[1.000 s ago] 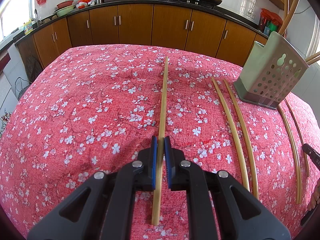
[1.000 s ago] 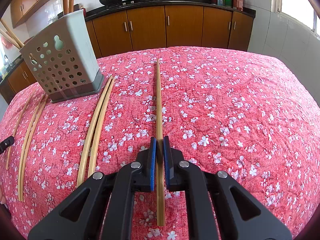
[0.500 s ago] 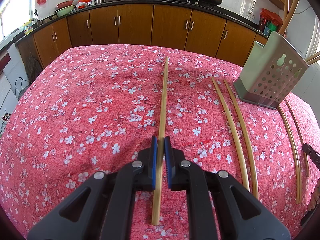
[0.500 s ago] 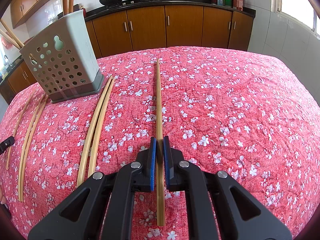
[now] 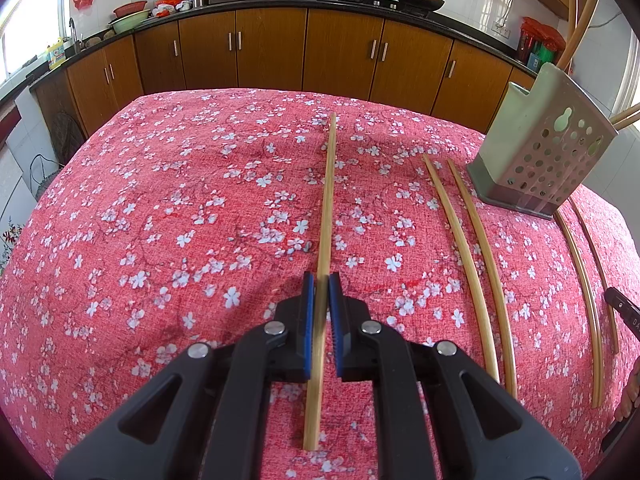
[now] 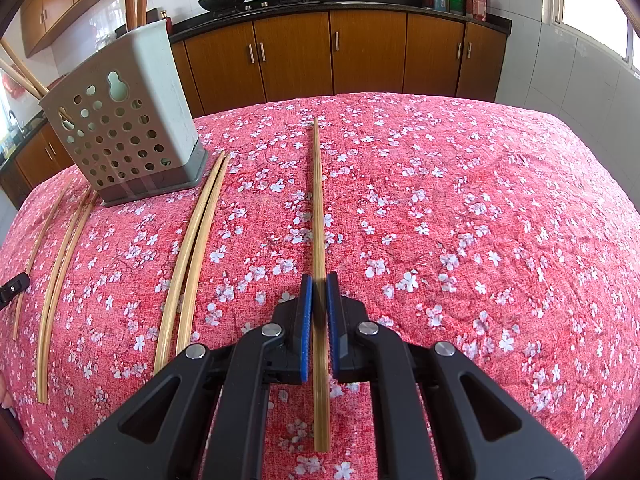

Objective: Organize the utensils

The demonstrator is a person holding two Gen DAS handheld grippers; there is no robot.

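Note:
In the left wrist view my left gripper [image 5: 320, 280] is shut on a long bamboo chopstick [image 5: 328, 208] that lies along the red floral tablecloth. In the right wrist view my right gripper [image 6: 319, 280] is shut on another bamboo chopstick [image 6: 317, 200] lying on the cloth. A grey perforated utensil holder [image 5: 540, 156] stands at the far right of the left view and at the far left of the right view [image 6: 120, 136], with chopsticks standing in it. Two loose chopsticks [image 5: 468, 248] lie beside it, also seen in the right view [image 6: 192, 248]. Further chopsticks [image 6: 60, 252] lie beyond the holder.
The table is covered by the red floral cloth [image 5: 160, 240]. Brown kitchen cabinets [image 5: 340, 56] and a dark counter with woks run behind the table. The tip of the other gripper [image 5: 624, 312] shows at the right edge of the left view.

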